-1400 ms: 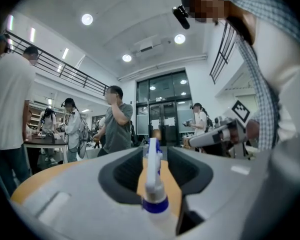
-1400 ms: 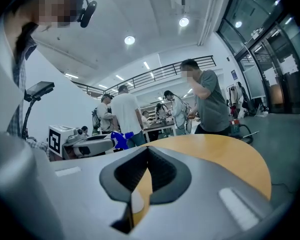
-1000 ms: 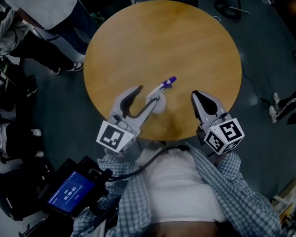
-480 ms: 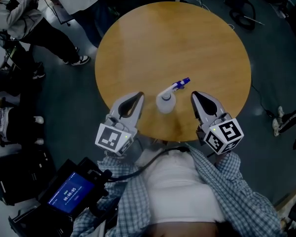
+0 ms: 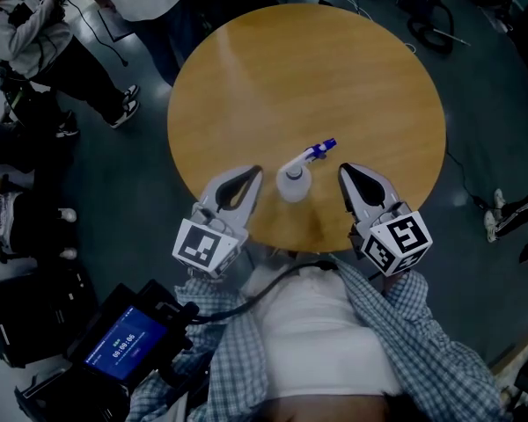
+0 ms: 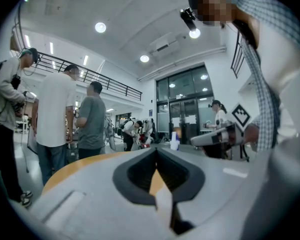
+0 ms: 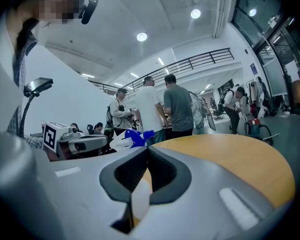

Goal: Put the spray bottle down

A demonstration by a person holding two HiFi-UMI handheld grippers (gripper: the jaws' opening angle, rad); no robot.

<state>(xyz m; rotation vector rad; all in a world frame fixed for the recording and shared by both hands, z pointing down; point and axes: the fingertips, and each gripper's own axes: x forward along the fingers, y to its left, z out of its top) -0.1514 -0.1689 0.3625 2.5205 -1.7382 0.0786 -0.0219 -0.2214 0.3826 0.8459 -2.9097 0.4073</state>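
Observation:
A clear spray bottle (image 5: 294, 181) with a blue and white nozzle (image 5: 321, 148) stands upright on the round wooden table (image 5: 334, 69), near its front edge. My left gripper (image 5: 251, 173) lies just left of the bottle, apart from it, with its jaws shut and empty. My right gripper (image 5: 346, 171) rests to the bottle's right, also shut with nothing in it. The right gripper view has the bottle's blue spray head (image 7: 132, 137) showing over my shut jaws (image 7: 147, 149), with the left gripper (image 7: 82, 144) beyond. From the left gripper view the closed jaw tips (image 6: 156, 149) point across the tabletop.
Several people stand beside the table at the upper left (image 5: 35, 33). A handheld device with a lit blue screen (image 5: 128, 343) hangs at my lower left. Cables and a bag (image 5: 427, 7) lie on the dark floor at the upper right.
A second ago my left gripper stood open around the bottle. It has let go, drawn a little to the left and shut. The bottle stays standing on the table.

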